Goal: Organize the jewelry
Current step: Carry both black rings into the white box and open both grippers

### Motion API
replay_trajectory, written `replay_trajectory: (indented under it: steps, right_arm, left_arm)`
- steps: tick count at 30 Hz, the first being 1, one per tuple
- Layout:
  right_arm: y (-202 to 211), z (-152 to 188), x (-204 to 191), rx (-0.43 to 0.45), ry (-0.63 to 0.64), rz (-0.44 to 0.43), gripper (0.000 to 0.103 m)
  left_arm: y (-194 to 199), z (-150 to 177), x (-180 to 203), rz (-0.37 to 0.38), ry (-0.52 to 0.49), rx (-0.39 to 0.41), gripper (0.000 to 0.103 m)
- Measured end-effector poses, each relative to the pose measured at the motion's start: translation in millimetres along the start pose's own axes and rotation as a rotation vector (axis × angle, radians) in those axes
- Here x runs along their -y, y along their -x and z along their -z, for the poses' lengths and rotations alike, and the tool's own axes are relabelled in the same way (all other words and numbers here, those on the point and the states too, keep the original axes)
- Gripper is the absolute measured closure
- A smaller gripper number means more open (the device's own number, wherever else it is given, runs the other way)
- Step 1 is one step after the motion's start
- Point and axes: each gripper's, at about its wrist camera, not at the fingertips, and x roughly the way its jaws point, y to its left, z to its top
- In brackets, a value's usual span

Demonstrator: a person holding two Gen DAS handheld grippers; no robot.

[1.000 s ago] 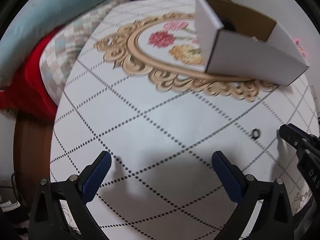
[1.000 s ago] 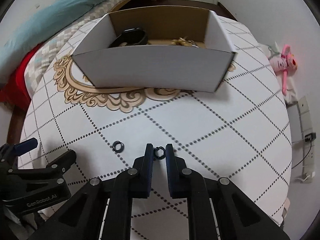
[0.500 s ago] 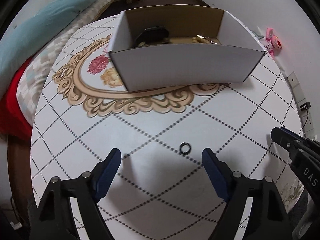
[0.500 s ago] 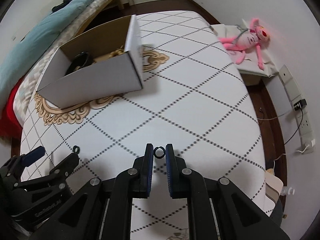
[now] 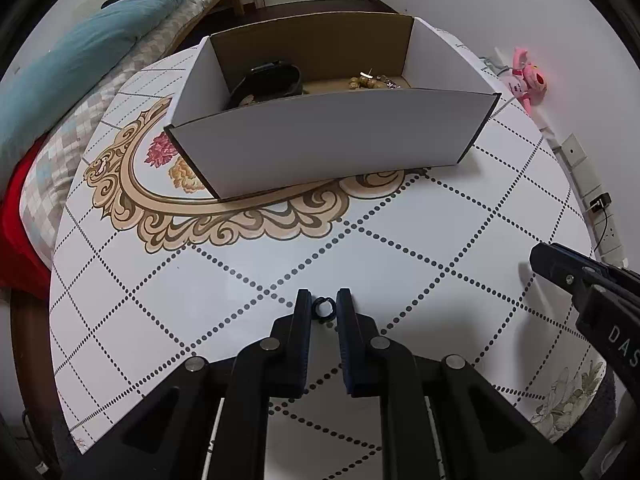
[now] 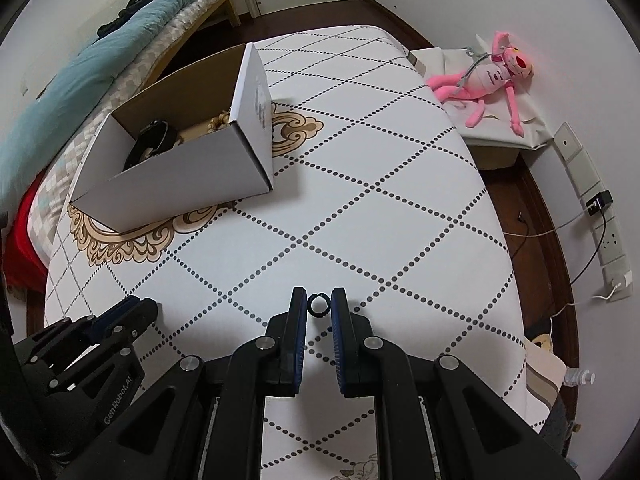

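Observation:
A small black ring (image 5: 323, 309) lies low over the patterned table (image 5: 440, 220) between the tips of my left gripper (image 5: 323, 300). Its jaws are closing, and the pads press on the ring from both sides. My right gripper (image 6: 319, 298) is shut on a second black ring (image 6: 319, 305), held just above the table. Each gripper shows at the edge of the other's view: the right gripper (image 5: 560, 264) and the left gripper (image 6: 132, 312). Behind them stands an open white cardboard box (image 5: 320, 144) holding a black bracelet (image 5: 272, 80) and gold beads (image 5: 370, 82).
A bed with a teal duvet (image 6: 80, 80) runs along the table's left side. A pink plush toy (image 6: 492, 76) lies on a low stand to the far right. Wall sockets and cables (image 6: 612, 248) sit beyond the table's right edge.
My left gripper swung over to the ring on the table and closed from wide open onto it. The right gripper, still holding its ring, turned to the right, so the box slid left in its view.

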Motion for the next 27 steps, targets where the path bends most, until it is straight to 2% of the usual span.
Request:
replay_trajectory:
  steps: [5,10,14,18,22,26,27]
  right_arm:
    - [7,-2,0,0.018,-0.008,-0.012,0.090]
    - [26,-10,-4,0.062,-0.008,-0.045,0.090]
    - [47,-25,-12,0.110,0.005,-0.091,0.090]
    - [63,-47,-26,0.148,0.028,-0.134,0.090]
    - [67,-73,-42,0.161,0.059,-0.172,0.090]
    - [55,-102,-58,0.137,0.083,-0.200,0.090]
    - [48,-110,-62,0.116,0.091,-0.209,0.090]
  left_arm:
    - [5,-3,-6,0.010,0.009,0.021,0.093]
    - [38,-17,-10,0.018,0.025,0.107,0.093]
    - [70,-41,-17,0.036,0.046,0.183,0.093]
    - [85,-67,-29,0.054,0.064,0.214,0.093]
    - [83,-96,-44,0.101,0.098,0.192,0.093]
    - [66,-125,-56,0.197,0.126,0.112,0.093]
    - [64,-130,-58,0.199,0.133,0.098,0.092]
